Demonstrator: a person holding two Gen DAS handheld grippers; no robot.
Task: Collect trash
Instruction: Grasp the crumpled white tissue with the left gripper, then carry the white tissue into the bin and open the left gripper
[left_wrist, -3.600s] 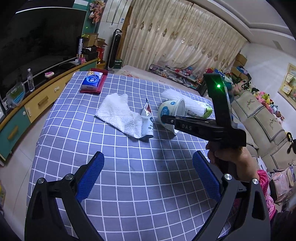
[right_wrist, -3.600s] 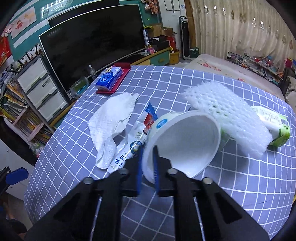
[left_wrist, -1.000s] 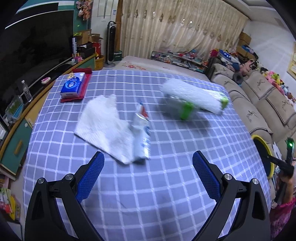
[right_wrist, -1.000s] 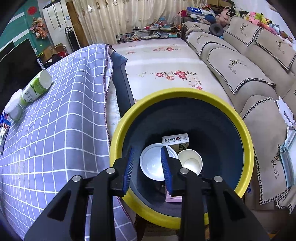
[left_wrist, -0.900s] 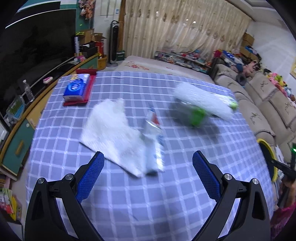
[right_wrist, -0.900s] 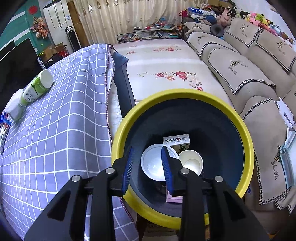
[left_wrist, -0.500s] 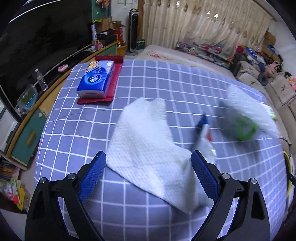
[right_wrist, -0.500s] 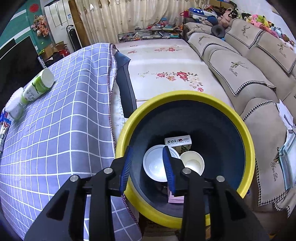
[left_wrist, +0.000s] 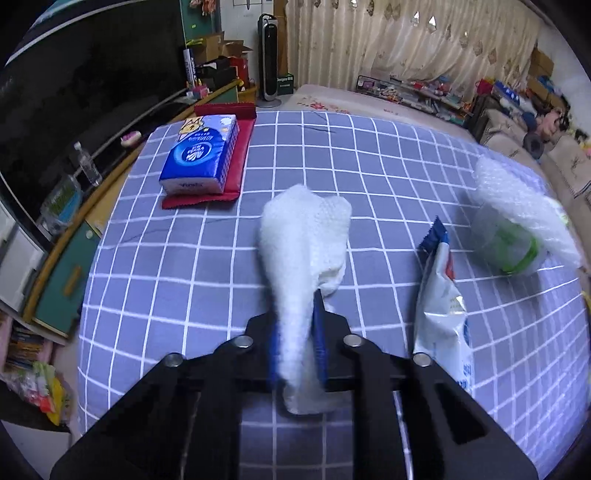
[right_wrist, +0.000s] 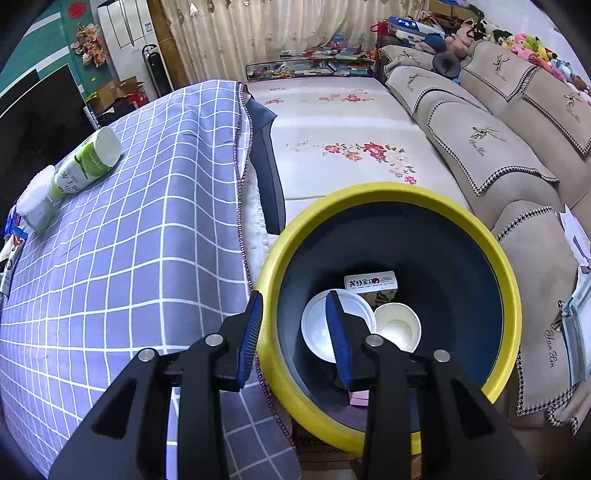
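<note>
My left gripper (left_wrist: 295, 321) has its jaws closing, and the blue pads pinch a white paper towel (left_wrist: 306, 229), which bunches upward between them over the checked tablecloth (left_wrist: 147, 280). To its right lie a silver-blue snack wrapper (left_wrist: 441, 291) and a green-labelled bottle (left_wrist: 509, 243) under a white foam net (left_wrist: 517, 199). My right gripper (right_wrist: 293, 306) hangs over the near-left rim of a yellow-rimmed dark bin (right_wrist: 388, 192), jaws apart with nothing between them. In the bin lie a white bowl (right_wrist: 317, 332), a paper cup (right_wrist: 397, 326) and a small box (right_wrist: 371, 282).
A blue tissue pack (left_wrist: 201, 155) rests on a red pouch (left_wrist: 242, 151) at the table's far left. A TV cabinet (left_wrist: 66, 266) runs along the table's left edge. The bin stands between the table edge (right_wrist: 240, 206) and a beige sofa (right_wrist: 498, 155).
The left gripper came forward and down over the paper towel and its jaws went from wide apart to pinching it. The right gripper stayed over the bin.
</note>
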